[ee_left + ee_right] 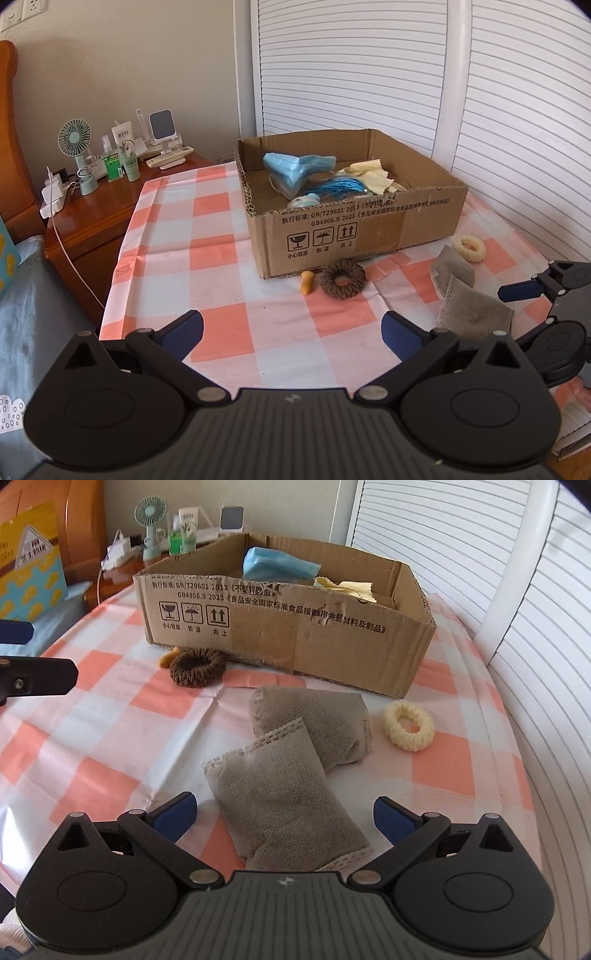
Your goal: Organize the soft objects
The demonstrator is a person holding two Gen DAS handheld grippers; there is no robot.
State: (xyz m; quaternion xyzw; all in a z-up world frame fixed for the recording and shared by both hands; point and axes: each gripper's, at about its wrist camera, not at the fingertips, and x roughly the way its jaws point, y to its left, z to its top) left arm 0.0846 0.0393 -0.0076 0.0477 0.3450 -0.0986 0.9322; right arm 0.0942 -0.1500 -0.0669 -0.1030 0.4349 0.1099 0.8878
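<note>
A cardboard box (369, 236) (332, 642) stands on the checked tablecloth and holds blue face masks (295, 166) (277, 566), a blue tassel (338, 186) and yellow cloths (373, 177) (347, 589). In front of it lie a brown scrunchie (342, 280) (197, 666), an orange earplug (307, 282) (169, 657), a cream scrunchie (469, 248) (408, 724) and two grey sachets (288, 805) (317, 723) (472, 306). My left gripper (291, 332) is open above bare cloth. My right gripper (284, 814) is open, its fingers either side of the nearer sachet.
A wooden nightstand (96, 206) to the left carries a small fan (75, 140), bottles and chargers. White louvred doors (351, 66) (517, 572) stand behind and to the right. A pink plaster (264, 679) lies by the box. The table edge (517, 775) curves along the right.
</note>
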